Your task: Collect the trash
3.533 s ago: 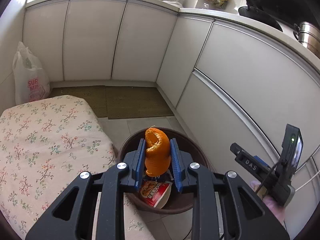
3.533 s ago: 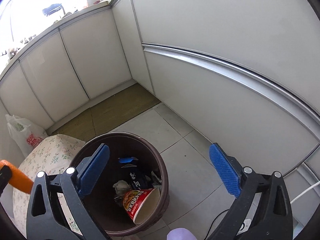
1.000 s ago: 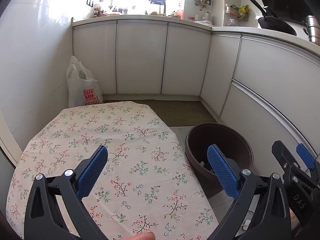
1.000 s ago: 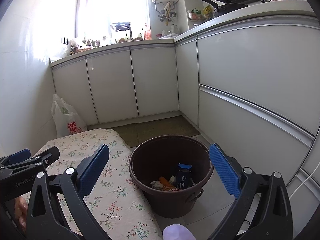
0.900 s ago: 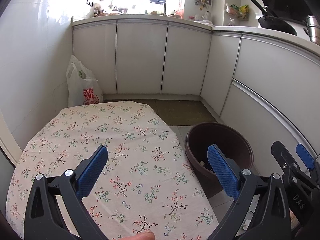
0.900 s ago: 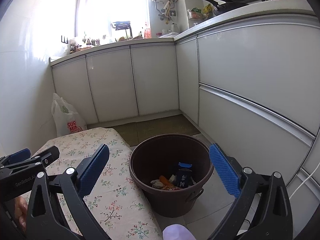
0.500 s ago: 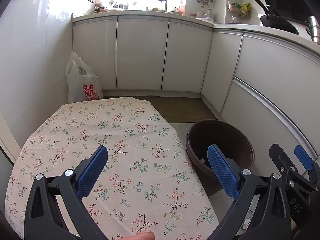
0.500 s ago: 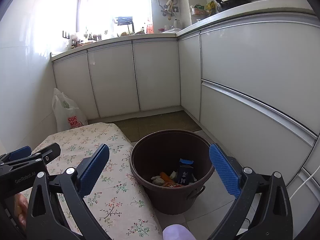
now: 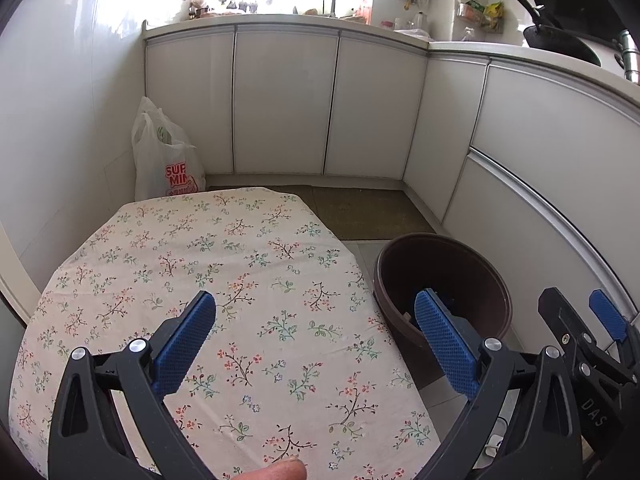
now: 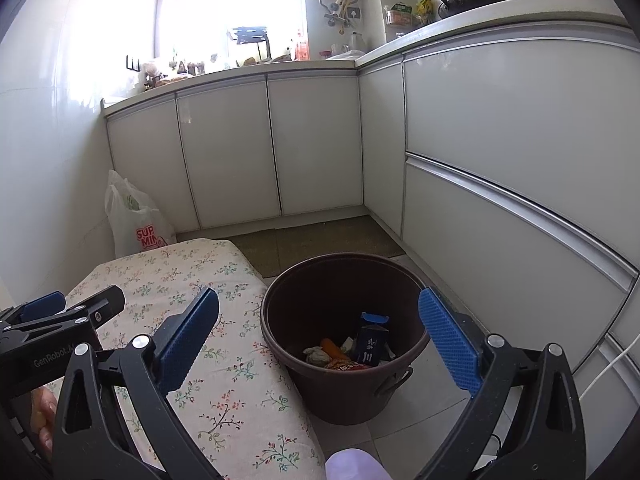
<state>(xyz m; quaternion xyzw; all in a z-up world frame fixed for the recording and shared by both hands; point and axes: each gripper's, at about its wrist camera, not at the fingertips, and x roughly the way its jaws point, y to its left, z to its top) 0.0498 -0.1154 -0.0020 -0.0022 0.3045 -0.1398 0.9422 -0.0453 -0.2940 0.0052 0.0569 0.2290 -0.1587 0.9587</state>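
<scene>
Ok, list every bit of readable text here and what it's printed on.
"SUP MIN", cut off, red print: white bag.
"DAS": right tongs.
"GenRobot.A", cut off: left tongs.
Blue carton in bin: characters too small to read.
Noodle cup: unreadable.

The left wrist view looks forward and down over the floral-cloth table, with the brown bin at its right, while the right wrist view faces the bin more closely from the table's right edge, both sharing the white cabinets.

floral cloth matt | bin plastic (smooth) | cabinets glossy
</scene>
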